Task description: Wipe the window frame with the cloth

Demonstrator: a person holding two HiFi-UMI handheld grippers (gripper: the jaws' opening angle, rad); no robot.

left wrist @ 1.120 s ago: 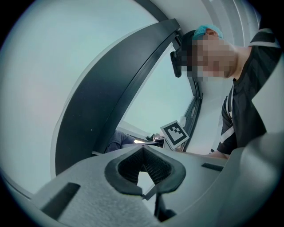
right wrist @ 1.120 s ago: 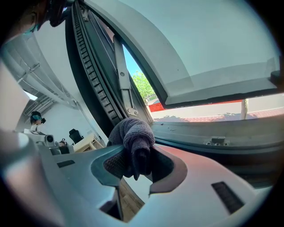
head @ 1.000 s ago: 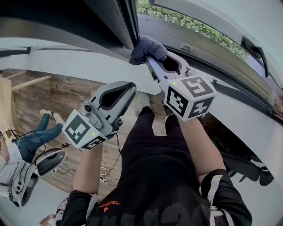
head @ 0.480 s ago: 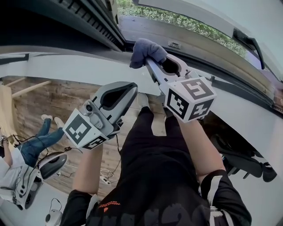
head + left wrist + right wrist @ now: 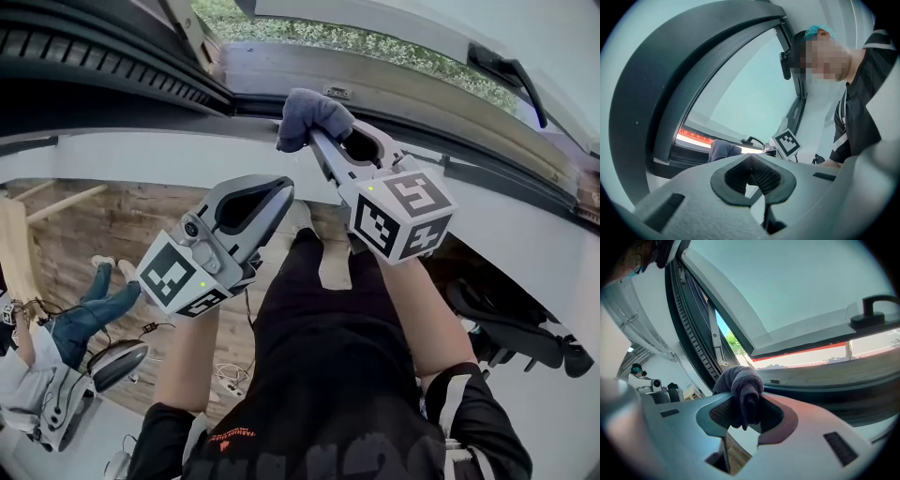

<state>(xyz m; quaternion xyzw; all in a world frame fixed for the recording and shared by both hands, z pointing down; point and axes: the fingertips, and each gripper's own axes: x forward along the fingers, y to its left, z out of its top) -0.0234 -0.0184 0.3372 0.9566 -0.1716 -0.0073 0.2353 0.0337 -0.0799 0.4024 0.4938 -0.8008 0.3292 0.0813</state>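
One cloth [image 5: 307,112] in right gripper [image 5: 746,403]

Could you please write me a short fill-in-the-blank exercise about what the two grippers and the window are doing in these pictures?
1. The cloth is pinched in the fingers of the ___.
2. The left gripper is shut and holds ___.
3. The window sash with the black handle stands ___, with greenery showing in the gap below it.

Missing words: right gripper; nothing; open.
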